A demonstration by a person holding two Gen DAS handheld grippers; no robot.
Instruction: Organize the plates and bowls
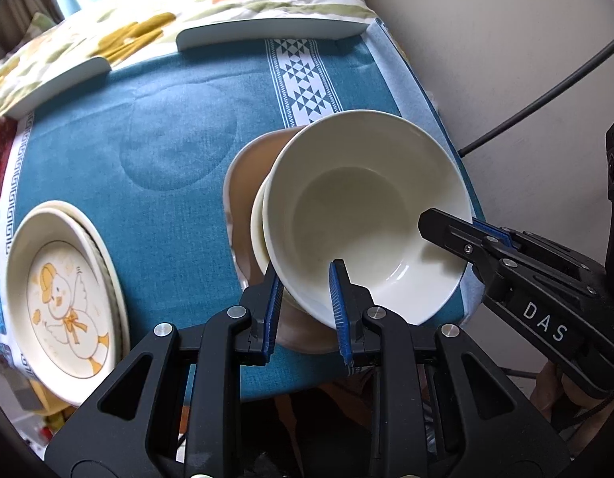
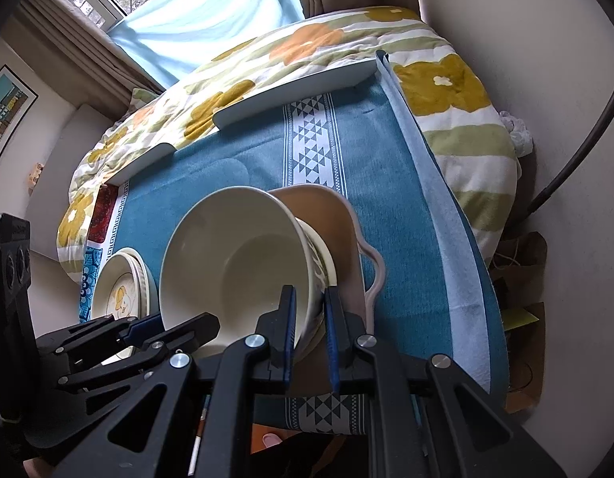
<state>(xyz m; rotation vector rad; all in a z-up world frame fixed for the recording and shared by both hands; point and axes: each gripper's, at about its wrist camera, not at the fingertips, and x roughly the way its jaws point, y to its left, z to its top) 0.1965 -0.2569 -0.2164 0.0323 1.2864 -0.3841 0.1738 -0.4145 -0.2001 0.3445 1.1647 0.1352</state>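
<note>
A tilted bowl [image 1: 366,215] is sitting nested in a second bowl [image 1: 258,231] on a plate [image 1: 243,183] on the bench [image 1: 167,127], with its rim lying between the fingers of the left claw [image 1: 305,298] and of the right claw [image 2: 310,332], while stacked duck plates [image 1: 64,298] are lying well to the left of both.

Brown plate [image 1: 247,183] mostly hidden under cream bowl [image 1: 362,207]; duck plate [image 1: 64,298] cut off at left edge.

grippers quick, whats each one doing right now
Left tool: closed on the near rim of the cream bowl.
Right tool: closed on the same bowl's rim at its right side.
</note>
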